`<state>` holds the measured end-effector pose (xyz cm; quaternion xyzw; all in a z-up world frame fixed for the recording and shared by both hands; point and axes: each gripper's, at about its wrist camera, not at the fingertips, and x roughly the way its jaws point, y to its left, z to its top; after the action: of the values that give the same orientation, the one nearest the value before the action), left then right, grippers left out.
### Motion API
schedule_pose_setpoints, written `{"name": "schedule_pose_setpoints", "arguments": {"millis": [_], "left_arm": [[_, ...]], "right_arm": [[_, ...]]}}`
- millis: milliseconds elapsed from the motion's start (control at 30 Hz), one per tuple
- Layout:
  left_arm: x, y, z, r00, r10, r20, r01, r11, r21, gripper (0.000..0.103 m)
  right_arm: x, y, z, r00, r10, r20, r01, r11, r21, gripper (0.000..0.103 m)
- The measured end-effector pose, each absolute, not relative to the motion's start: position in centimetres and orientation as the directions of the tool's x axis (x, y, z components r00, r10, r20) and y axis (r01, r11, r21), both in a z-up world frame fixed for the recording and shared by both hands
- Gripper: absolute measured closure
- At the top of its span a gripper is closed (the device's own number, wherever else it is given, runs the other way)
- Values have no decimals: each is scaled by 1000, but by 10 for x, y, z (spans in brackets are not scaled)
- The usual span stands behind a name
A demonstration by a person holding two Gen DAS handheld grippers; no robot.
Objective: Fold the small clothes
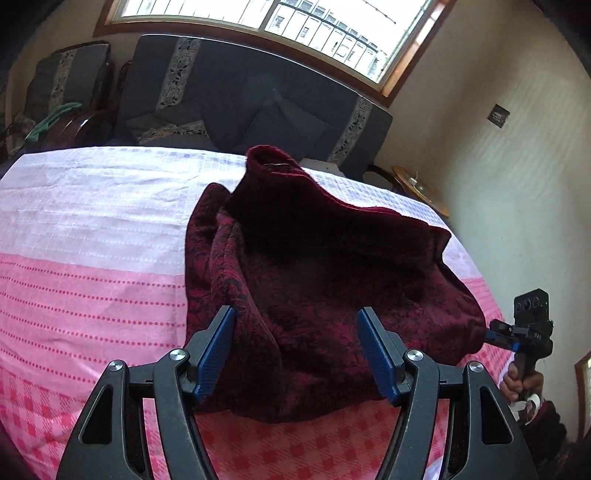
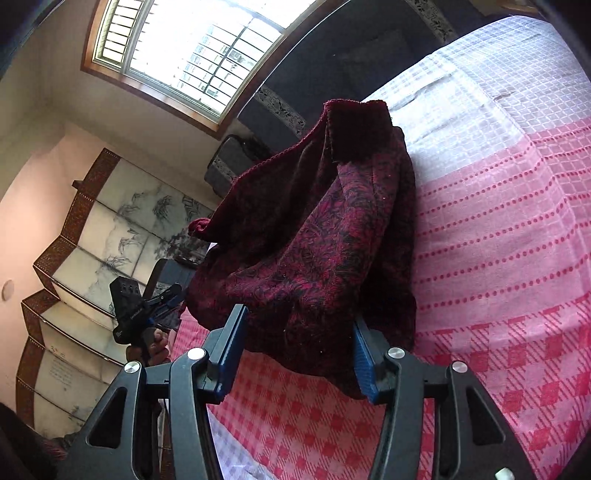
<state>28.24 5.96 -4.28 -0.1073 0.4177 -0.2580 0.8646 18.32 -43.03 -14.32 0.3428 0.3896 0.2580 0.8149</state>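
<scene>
A dark red patterned garment (image 1: 295,273) hangs bunched above the pink and white bedspread (image 1: 92,258). In the left wrist view my left gripper (image 1: 297,347) stands wide open, its blue pads on either side of the garment's lower folds. At the right edge of that view my right gripper (image 1: 495,334) pinches the garment's corner. In the right wrist view my right gripper (image 2: 299,350) looks wide open around the cloth (image 2: 314,240), so its grip is unclear. The left gripper (image 2: 168,299) there sits at the cloth's left corner.
A dark blue sofa (image 1: 236,96) with cushions stands behind the bed under a window (image 1: 295,22). A small wooden side table (image 1: 417,184) is at the far right. A folding painted screen (image 2: 92,240) stands along the wall.
</scene>
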Motion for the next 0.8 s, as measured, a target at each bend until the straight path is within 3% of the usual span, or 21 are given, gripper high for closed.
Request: {"name": "schedule_pose_setpoints", "arguments": {"millis": [133,300,467,733,767,800], "left_arm": [[323,36,-33,538,-506,-674,339,862,-377,36],[325,83,-46,595,-513,-619,187,837,-514,36],[295,115,-60,596,-422,-683,181,900,-397,36],[285,107,-88,536,-431,-725,216,901,-376,36],[285,105,-89,538,-427,-727,220,903,-368,46],[286,103,-91,524,-442,-729,225,897,-382,77]], "right_arm": [[181,-429,-150,561,705,-435,-156,606,780,53],[172,-429,-153,542,722,-430,-179,599,780,53],[173,-430,-158,532,741,-409,-185,574,798,53],[172,-419,-156,538,720,-439,-184,608,772,56],[172,-418,-155,538,712,-451,-181,620,763,59],[174,-416,-154,538,704,-464,-175,632,755,71]]}}
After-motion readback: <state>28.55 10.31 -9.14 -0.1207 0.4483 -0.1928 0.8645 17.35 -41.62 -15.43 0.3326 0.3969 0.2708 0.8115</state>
